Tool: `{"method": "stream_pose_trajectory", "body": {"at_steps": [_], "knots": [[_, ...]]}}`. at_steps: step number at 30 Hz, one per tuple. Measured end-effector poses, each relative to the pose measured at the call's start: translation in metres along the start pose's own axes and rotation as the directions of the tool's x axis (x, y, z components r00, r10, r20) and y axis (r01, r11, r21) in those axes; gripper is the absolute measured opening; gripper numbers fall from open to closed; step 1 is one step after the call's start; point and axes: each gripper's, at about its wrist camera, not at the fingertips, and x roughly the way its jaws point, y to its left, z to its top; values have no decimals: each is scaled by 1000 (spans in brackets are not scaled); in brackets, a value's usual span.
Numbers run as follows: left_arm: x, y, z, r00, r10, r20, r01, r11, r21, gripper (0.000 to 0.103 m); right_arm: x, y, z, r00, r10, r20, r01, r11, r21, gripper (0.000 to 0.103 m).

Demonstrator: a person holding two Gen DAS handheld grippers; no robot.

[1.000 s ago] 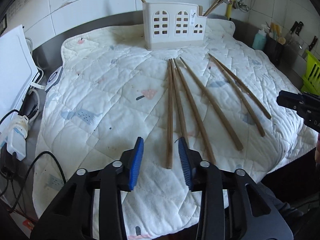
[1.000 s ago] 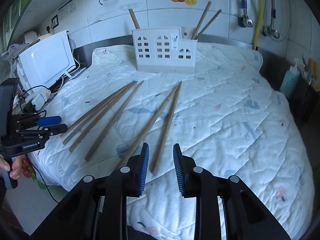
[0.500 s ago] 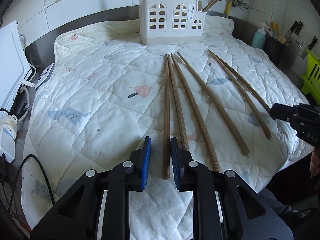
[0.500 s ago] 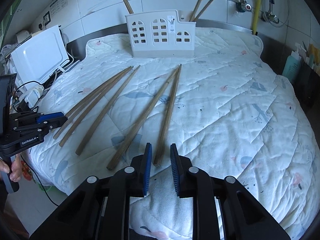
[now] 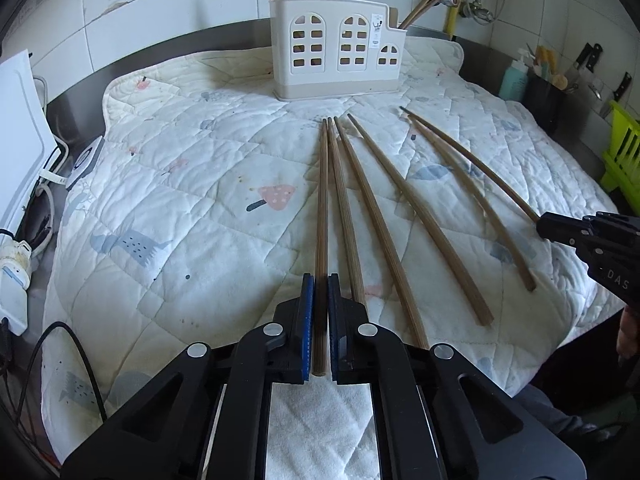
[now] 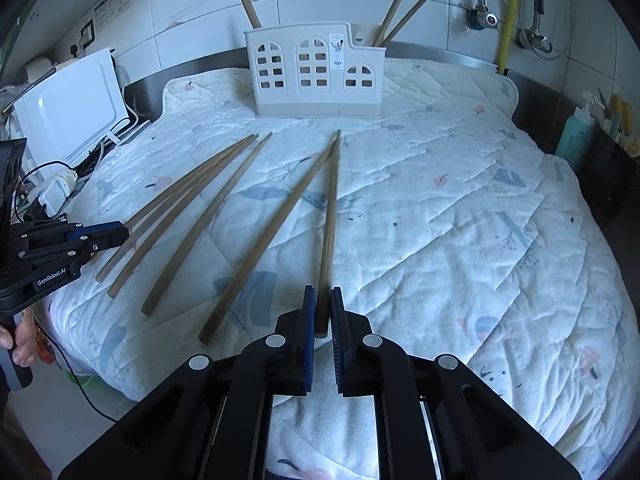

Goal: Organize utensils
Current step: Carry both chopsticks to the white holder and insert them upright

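Since a second ago both tongs have dropped and narrowed, each around the near end of a chopstick. The left chopstick [image 5: 321,216] lies on the quilt [image 5: 180,208], long axis pointing straight away toward the holder [image 5: 334,52]; the left tongs [image 5: 319,308] are nearly closed on its butt (contact looks made). The right chopstick [image 6: 330,220] runs the same way, its near end between the right tongs [image 6: 322,312], which sit almost shut with a sliver of gap on one side. Each stick lies in line with its own tongs, so lifting should be straightforward.
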Motion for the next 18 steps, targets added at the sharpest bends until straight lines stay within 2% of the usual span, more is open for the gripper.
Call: {"method": "stream_pose_trajectory", "body": {"at_steps": [4, 9, 18], "knots": [[-11, 7, 8, 999, -32, 19, 33, 999, -31, 5, -19, 0, 9, 999, -12, 51, 13, 1000, -23, 7], [-32, 9, 24, 997, -35, 71, 37, 999, -23, 5, -46, -2, 29, 991, -19, 130, 25, 999, -45, 7], [-60, 17, 75, 986, -32, 165, 33, 999, -4, 5, -86, -13, 91, 965, 23, 262, -3, 997, -76, 7]]}}
